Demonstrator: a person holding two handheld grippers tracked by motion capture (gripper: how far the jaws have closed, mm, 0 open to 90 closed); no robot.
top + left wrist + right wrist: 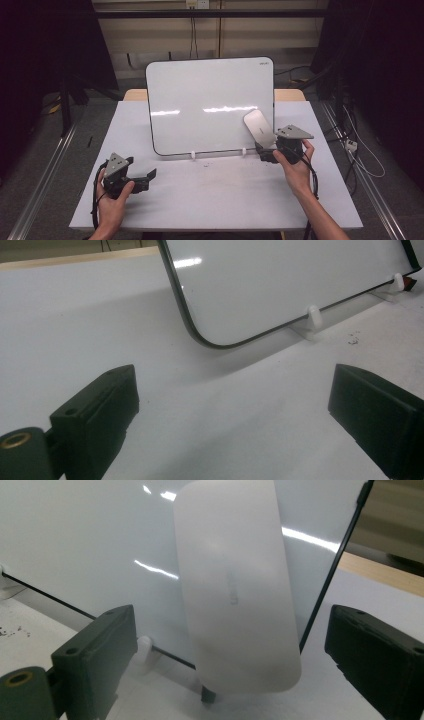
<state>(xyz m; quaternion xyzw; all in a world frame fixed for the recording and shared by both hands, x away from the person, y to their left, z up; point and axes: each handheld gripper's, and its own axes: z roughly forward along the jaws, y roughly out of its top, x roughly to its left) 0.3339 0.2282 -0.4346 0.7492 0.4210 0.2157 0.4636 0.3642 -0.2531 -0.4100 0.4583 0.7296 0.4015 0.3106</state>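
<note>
Near the right end of the whiteboard, which stands tilted back on small white clip feet on the white surface, a pale, rounded eraser sits against the board's face close to its lower right corner. Seen from the right tool's camera, the eraser is a smooth oblong with faint lettering on it, standing nearly upright in front of the board and slightly tilted, its lower end low between the two black jaws. Those jaws stand wide on either side of it, and neither pad touches it; a clear gap shows on each side. The right tool is held in the person's right hand just below and beside the eraser, at the board's lower right corner. Over at the front left of the surface, well apart from the board, the left hand holds the left tool, which points across toward the middle. From its own camera the left tool's jaws are spread wide with nothing between them, and beyond them lie the bare surface and the board's rounded lower corner with its dark rim and a white foot. Some small dark specks lie on the surface near the feet.
</note>
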